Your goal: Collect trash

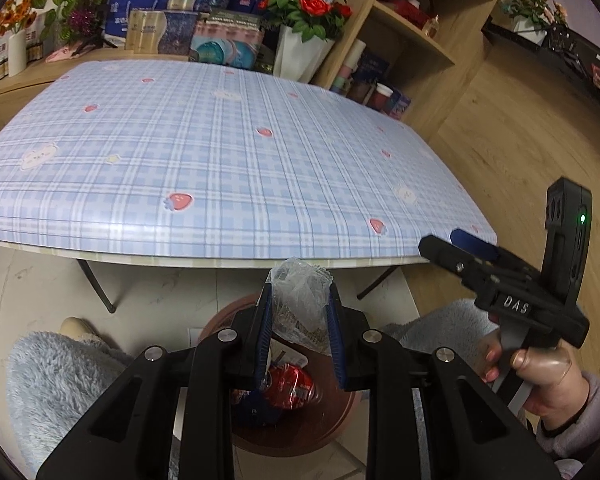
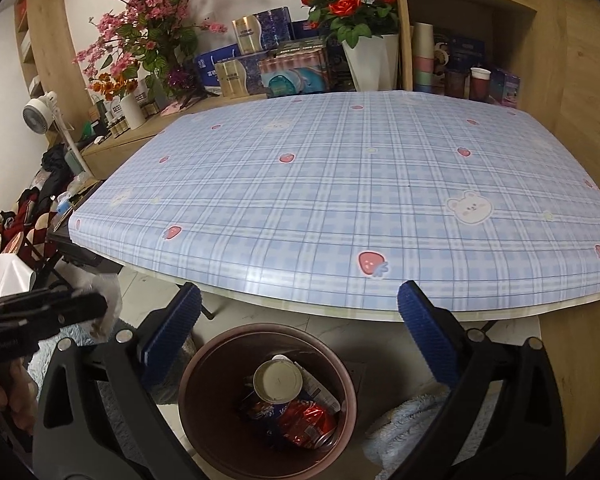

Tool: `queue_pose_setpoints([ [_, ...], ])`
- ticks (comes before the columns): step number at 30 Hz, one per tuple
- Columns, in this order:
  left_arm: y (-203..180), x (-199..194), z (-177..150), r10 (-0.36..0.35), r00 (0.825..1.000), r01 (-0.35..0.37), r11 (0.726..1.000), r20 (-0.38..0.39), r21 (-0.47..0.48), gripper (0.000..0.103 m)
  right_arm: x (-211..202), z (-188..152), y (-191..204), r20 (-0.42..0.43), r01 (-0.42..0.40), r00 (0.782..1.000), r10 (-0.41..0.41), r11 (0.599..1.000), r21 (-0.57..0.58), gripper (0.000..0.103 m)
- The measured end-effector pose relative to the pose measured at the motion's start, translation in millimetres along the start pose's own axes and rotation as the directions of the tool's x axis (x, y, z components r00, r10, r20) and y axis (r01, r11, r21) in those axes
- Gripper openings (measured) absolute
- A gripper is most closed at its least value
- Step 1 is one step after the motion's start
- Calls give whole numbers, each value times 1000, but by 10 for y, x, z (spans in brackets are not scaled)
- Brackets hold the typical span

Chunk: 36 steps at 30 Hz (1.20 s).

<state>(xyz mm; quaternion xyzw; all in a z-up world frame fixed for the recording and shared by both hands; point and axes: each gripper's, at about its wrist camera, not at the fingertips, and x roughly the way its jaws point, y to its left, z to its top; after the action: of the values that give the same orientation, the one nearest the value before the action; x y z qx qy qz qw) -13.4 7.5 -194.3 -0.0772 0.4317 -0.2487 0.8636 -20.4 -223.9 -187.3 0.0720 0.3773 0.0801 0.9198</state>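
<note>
A: Left gripper status?

B: Its blue pads are pinching a crumpled clear plastic wrapper; the jaws are standing narrow, closed on it. The wrapper is hanging directly above the brown bin.

A: Right gripper?

B: Jaws are standing as wide as they go, nothing between them. It is pointing down over the same bin, which is sitting on the floor just under the near edge of the table.

A: Bin contents?

B: A crushed red can, a white round-lidded cup lying on top, and some blue-printed packaging beside them.

A: Table?

B: A blue plaid cloth with strawberry prints is covering it. Behind it, flower pots and boxes are standing on the shelf.
</note>
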Motion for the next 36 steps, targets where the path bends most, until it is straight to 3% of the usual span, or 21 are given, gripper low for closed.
queue_pose_setpoints([
  [10,-116,163,-42,-29,998,30,999,-50,19,32,-26,-9,-69,4,2,1000,-2,1000,25,97],
  [15,-117,199,-44,-45,997,45,999,-62,5,50,-26,-25,-80,0,7,1000,-7,1000,29,97],
  [19,-91,238,-63,-41,996,40,999,-79,-8,56,-7,-42,-86,-8,10,1000,-10,999,34,97],
  [22,-78,236,-67,-23,997,23,1000,-73,-12,67,5,-42,-90,-10,18,1000,-18,999,35,97],
  [25,-60,192,-20,18,999,-17,1000,-45,5,77,0,-22,-90,-9,31,999,-30,999,31,97],
  [29,-78,1,179,98,994,-102,993,53,59,93,-64,123,-72,3,53,999,-53,999,3,97],
  [36,-199,-483,696,196,949,-236,960,247,147,97,-359,643,-25,80,75,994,-70,995,-66,97],
])
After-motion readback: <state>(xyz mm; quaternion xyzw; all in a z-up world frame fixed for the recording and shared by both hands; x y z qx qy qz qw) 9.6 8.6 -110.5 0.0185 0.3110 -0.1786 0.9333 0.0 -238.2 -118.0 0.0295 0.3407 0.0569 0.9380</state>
